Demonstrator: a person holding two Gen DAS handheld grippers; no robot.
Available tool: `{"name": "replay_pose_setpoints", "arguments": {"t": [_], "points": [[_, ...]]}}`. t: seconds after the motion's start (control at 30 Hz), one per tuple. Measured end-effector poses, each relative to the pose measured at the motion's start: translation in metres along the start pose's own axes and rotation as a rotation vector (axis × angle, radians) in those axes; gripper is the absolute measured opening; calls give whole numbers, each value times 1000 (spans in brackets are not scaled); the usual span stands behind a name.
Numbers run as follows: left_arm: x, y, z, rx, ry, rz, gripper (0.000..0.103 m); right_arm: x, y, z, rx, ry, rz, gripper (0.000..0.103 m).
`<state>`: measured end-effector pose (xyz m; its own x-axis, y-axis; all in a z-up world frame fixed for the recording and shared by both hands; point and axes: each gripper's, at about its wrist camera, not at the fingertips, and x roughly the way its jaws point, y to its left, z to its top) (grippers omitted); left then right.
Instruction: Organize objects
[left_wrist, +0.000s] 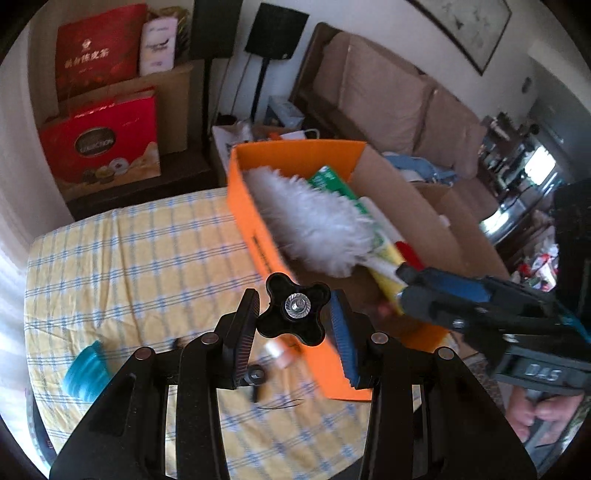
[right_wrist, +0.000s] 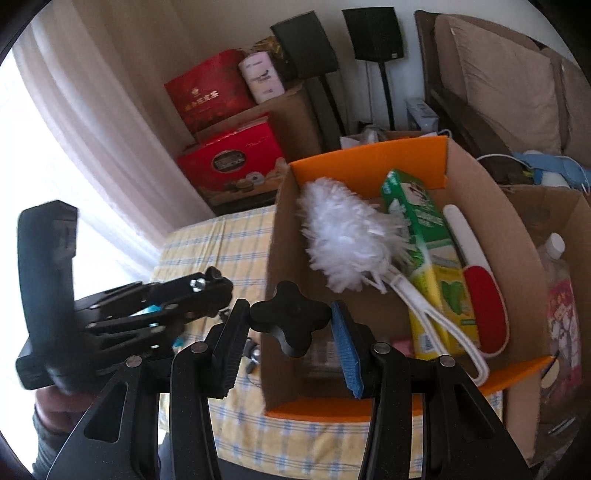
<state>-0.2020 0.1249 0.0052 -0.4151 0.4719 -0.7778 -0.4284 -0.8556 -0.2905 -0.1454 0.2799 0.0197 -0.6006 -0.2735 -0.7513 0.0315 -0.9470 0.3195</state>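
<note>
An orange cardboard box (left_wrist: 243, 206) (right_wrist: 369, 162) stands on the yellow checked table (left_wrist: 129, 258) (right_wrist: 229, 236). It holds a white fluffy duster (left_wrist: 314, 221) (right_wrist: 347, 236), a green and yellow carton (right_wrist: 424, 236) and a red lint brush (right_wrist: 480, 295). My left gripper (left_wrist: 293, 325) holds a black knob (left_wrist: 295, 310) between its fingers, above the table at the box's near left wall. My right gripper (right_wrist: 291, 325) holds another black knob (right_wrist: 291, 321) over the box's near left corner. In the left wrist view the right gripper (left_wrist: 406, 277) reaches over the box at the duster's handle.
A teal lid (left_wrist: 86, 369), a small white item (left_wrist: 275, 350) and small black parts (left_wrist: 255, 374) lie on the table. A plastic bottle (right_wrist: 554, 280) stands in a second cardboard box at the right. Red gift boxes (left_wrist: 103, 144), speakers and a sofa (left_wrist: 388, 92) stand behind.
</note>
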Motion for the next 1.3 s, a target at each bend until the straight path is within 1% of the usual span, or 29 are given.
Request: {"name": "replay_pose_setpoints", "arguments": {"t": [0.17,0.27,0.4,0.63,0.7,0.8,0.93,0.97,1.0,1.03,1.1,1.13,1.2,1.23,1.27,1.3], "points": [[7,-18,-1,-21,5,-46,37,3,-17,0,22,4,-22,46],[18,-26,0,-27,24,-60,37,11,-28,1,42,20,-30,46],[29,-36,-2,-35,46,-71,37,24,-47,1,93,41,-18,46],[48,-37,1,-50,78,-52,36,45,-73,3,179,70,35,46],[48,-37,0,-54,74,-44,38,47,-75,3,184,69,38,48],[45,-35,1,-66,73,-53,42,45,-76,3,186,59,46,50],[34,-35,3,-52,50,-28,44,39,-75,3,177,47,55,50],[30,-35,3,-49,42,-19,48,37,-74,3,172,44,54,50],[25,-35,2,-47,29,-8,54,34,-72,3,163,40,49,51],[22,-35,2,-47,20,1,57,31,-70,3,154,34,42,52],[12,-34,1,-48,-6,23,67,26,-67,3,138,20,29,60],[8,-33,1,-49,-15,34,69,23,-65,3,131,14,25,62],[2,-30,0,-51,-25,60,71,18,-61,4,103,-4,0,70],[0,-28,0,-55,-28,76,73,17,-59,4,92,-10,-12,71],[-4,-25,-2,-60,-36,92,78,15,-57,4,81,-15,-25,74],[-6,-23,-1,-62,-41,96,80,14,-56,4,75,-16,-33,76]]}}
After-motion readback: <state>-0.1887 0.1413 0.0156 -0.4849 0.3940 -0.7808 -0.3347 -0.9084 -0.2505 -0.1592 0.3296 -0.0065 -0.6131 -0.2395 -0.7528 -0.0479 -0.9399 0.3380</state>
